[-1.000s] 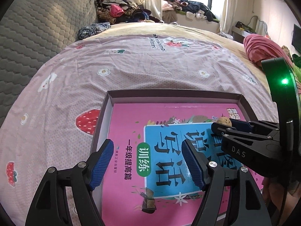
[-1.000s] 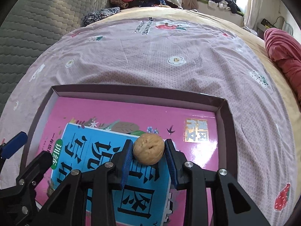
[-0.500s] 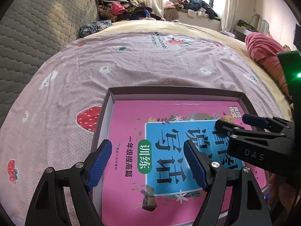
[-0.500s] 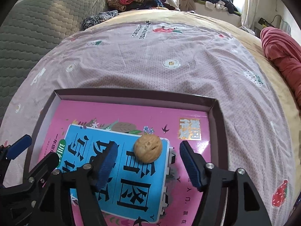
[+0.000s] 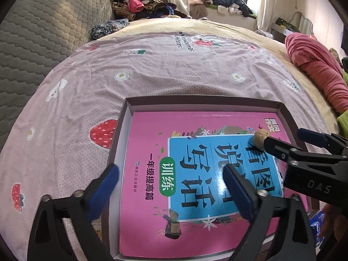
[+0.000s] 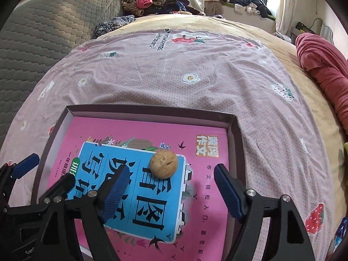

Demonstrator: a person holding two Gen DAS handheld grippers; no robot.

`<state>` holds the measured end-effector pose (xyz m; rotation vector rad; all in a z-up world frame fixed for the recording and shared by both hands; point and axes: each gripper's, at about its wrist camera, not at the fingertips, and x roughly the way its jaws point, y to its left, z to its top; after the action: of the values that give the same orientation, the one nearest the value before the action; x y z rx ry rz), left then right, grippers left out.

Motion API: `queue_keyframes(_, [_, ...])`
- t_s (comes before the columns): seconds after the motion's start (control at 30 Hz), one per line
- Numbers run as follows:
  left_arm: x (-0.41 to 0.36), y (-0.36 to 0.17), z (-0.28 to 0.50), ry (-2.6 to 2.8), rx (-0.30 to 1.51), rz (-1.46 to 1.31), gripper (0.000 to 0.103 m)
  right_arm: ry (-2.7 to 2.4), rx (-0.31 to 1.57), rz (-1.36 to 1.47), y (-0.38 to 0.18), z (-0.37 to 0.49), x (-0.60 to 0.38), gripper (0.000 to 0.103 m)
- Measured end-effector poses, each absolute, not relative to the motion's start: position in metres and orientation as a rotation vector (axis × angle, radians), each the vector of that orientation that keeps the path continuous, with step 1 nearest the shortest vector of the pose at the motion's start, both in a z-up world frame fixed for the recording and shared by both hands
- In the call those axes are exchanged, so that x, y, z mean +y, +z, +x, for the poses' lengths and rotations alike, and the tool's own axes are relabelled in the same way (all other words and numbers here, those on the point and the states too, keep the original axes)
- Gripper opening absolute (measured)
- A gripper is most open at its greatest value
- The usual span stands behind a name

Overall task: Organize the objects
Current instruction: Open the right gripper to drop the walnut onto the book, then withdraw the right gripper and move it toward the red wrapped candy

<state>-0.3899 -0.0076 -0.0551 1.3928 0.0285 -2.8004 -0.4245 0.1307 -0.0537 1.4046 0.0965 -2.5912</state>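
Walnut (image 6: pixel 163 164) lies on book (image 6: pixel 152 195), untouched between right gripper (image 6: pixel 171 190)'s spread fingers; left gripper (image 5: pixel 170 186) fingers spread too.

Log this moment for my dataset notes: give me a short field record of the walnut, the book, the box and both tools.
walnut: resting on the book's blue panel, free of both tools
book: pink cover, lying flat inside the box
box: shallow, dark rim, open top, on the pink bedsheet
right tool: open, pads either side of and just short of the walnut
left tool: open, empty, over the book's left part
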Motion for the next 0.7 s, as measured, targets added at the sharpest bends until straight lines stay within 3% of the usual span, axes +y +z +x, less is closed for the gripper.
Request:
queue_keyframes(0.27, [-0.01,-0.038,-0.379,-2.811,0.035,1.362,0.102,-2.607,0.09,1.379,-0.034,-0.408,0.137,0.084])
queue_keyframes(0.7, [-0.016,0.013,-0.33,-2.872,0.083,1.26,0.102,-2.658,0.107,1.202,0.043,-0.353,0.144,0.09])
